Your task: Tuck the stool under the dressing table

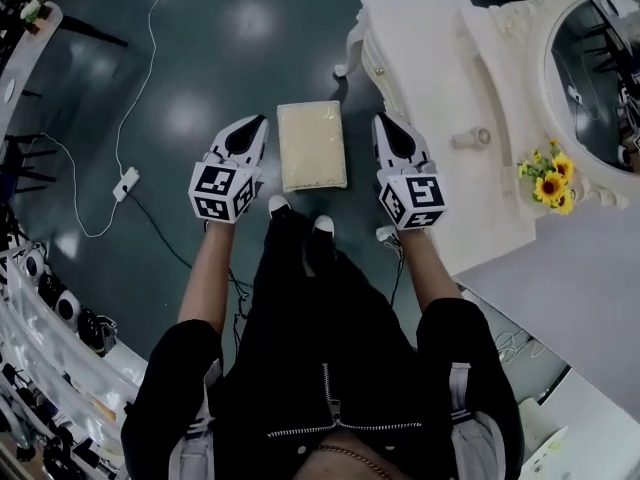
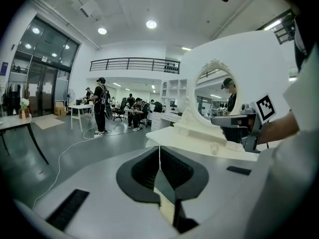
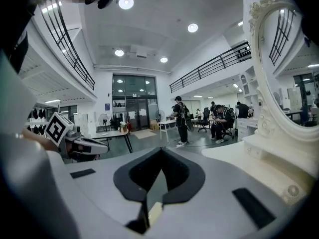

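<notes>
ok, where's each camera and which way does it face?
Head view: on the person's head, steeply down at stool, dressing table; both arms, left gripper, right gripper show.
Left gripper view: on it, along shut jaws toward mirror; right gripper at right.
Right gripper view: on it, along shut jaws into the hall; left gripper at left.
Shared: dressing table in all three.

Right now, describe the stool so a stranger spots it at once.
Find the white dressing table with the oval mirror. On the dark floor beside it stands the stool, the only cream, rectangular cushioned top there.
</notes>
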`<state>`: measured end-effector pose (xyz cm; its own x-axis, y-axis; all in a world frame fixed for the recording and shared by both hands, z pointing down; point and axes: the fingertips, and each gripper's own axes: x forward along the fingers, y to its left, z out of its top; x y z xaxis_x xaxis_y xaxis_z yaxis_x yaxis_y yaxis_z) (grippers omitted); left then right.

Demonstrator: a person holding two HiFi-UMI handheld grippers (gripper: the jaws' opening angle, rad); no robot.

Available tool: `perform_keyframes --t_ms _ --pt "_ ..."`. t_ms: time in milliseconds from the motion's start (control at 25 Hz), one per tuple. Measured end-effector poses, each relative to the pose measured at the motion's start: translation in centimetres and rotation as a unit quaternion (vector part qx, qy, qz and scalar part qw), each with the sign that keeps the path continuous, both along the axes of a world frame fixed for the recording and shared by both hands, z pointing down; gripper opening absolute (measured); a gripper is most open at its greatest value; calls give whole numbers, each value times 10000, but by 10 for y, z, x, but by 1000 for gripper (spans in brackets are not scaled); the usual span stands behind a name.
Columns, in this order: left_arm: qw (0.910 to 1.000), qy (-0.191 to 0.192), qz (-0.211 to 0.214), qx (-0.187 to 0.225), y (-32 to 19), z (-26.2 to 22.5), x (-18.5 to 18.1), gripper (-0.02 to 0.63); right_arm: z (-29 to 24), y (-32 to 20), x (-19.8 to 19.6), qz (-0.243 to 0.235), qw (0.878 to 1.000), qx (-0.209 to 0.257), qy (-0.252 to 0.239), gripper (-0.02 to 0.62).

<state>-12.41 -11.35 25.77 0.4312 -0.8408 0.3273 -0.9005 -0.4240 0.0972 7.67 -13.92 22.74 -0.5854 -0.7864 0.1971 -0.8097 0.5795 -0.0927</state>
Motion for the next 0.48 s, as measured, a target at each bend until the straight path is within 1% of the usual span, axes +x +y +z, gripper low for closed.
perform_keyframes --t_ms 240,360,480 --pt "9985 117 140 -525 -12 67 -2 23 55 -5 -15 -36 9986 -510 132 6" --pt "9974 151 93 -699 -19 96 -14 23 77 -9 -26 -40 9976 -682 103 6" --pt "9950 290 38 -956 -24 130 -28 23 104 -8 -36 34 9957 -927 58 6"
